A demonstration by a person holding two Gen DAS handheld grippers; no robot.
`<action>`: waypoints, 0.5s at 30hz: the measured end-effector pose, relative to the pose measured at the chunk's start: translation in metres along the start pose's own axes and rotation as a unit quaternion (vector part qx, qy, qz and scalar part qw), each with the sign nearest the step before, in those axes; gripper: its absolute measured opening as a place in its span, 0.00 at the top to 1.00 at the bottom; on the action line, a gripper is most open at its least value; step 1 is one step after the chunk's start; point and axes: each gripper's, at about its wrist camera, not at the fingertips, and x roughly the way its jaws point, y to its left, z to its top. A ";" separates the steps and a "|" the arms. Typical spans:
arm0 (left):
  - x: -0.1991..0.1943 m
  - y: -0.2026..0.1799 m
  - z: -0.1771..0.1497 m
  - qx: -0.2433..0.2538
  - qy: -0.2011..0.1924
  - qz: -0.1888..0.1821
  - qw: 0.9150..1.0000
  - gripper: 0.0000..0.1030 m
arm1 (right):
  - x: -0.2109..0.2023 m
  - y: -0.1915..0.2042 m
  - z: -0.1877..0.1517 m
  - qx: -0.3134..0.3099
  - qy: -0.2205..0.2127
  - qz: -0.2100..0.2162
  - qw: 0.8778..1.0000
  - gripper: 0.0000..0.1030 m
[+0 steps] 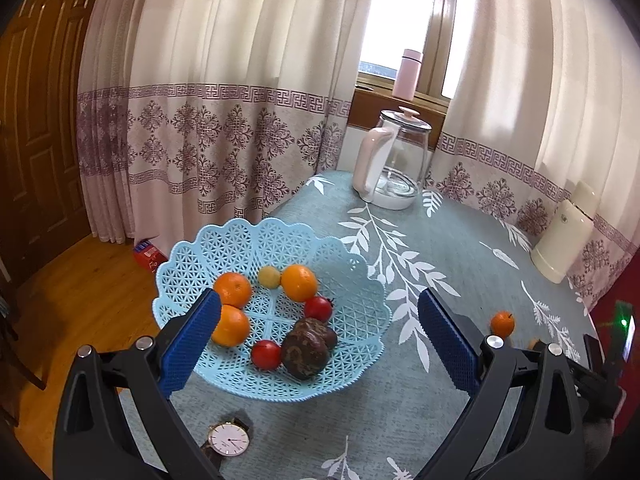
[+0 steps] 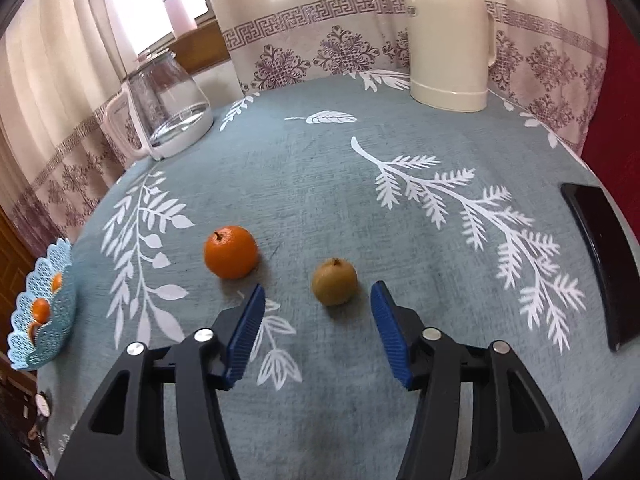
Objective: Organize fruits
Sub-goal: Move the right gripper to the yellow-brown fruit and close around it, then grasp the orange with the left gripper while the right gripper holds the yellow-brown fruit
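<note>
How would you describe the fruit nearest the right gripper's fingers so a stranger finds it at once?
On the blue leaf-print tablecloth, look just ahead of the open right gripper. Two loose fruits lie there, apart from each other. Pick the small yellow-brown round fruit, dull-skinned, to the right of the bright orange tangerine.

Tangerine [image 2: 230,252] and brownish-yellow fruit [image 2: 334,281] lie apart from the fruit-filled basket [image 1: 352,276].

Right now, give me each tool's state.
Left tool: open, empty, above the basket.
Right tool: open, empty, near the brownish fruit.
</note>
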 end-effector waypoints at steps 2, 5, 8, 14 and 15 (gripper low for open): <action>0.001 -0.004 -0.002 0.005 0.002 -0.002 1.000 0.03 | 0.006 0.002 0.003 -0.009 0.003 -0.005 1.000 0.51; 0.002 -0.009 -0.004 0.013 0.005 -0.005 1.000 0.03 | 0.016 0.003 0.007 -0.013 0.011 -0.015 1.000 0.54; 0.005 -0.014 -0.007 0.019 0.010 -0.007 1.000 0.03 | 0.024 0.001 0.009 -0.013 0.021 -0.017 1.000 0.60; 0.010 -0.031 -0.015 0.039 0.020 -0.014 0.999 0.03 | 0.028 -0.001 0.010 -0.017 0.031 -0.018 0.999 0.74; 0.011 -0.034 -0.016 0.043 0.021 -0.015 0.999 0.03 | 0.027 -0.003 0.010 -0.015 0.031 -0.015 0.999 0.74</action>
